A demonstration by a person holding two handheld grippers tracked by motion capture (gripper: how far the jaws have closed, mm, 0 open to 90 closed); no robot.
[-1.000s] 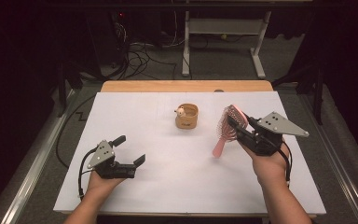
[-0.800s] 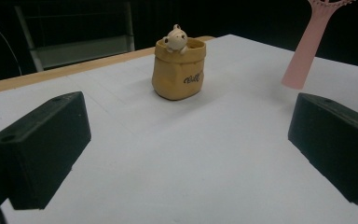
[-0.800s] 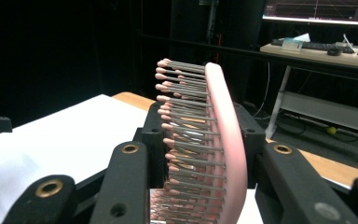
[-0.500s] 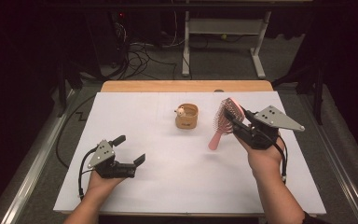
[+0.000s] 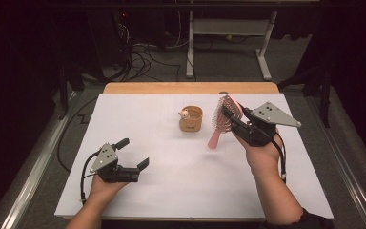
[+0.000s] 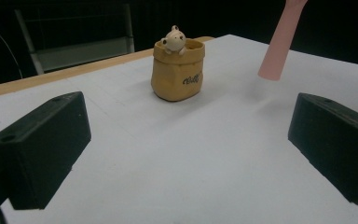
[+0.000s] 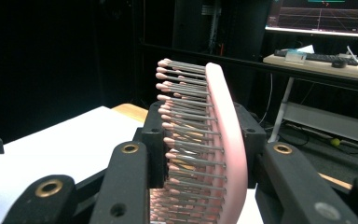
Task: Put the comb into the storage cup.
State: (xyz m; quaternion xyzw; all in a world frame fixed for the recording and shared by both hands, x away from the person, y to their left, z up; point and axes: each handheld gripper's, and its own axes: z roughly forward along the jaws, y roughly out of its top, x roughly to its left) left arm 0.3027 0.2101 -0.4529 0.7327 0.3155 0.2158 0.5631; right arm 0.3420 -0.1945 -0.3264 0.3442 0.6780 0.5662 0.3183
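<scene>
Fingers of the right gripper (image 5: 228,116) pinch a pink hairbrush (image 5: 220,121) by its bristled head, handle hanging down above the white counter (image 5: 171,191), just right of a tan bag-shaped pot (image 5: 191,119) (a small figure peeks out). Left gripper (image 5: 134,152) rests on the counter, fingers spread, holding nothing.

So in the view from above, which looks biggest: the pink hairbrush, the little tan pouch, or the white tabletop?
1. White tabletop, by far the largest.
2. Pink hairbrush, held off the table in the right gripper; being nearer the camera may enlarge it a little.
3. Tan pouch, with a small figure at its rim.
</scene>
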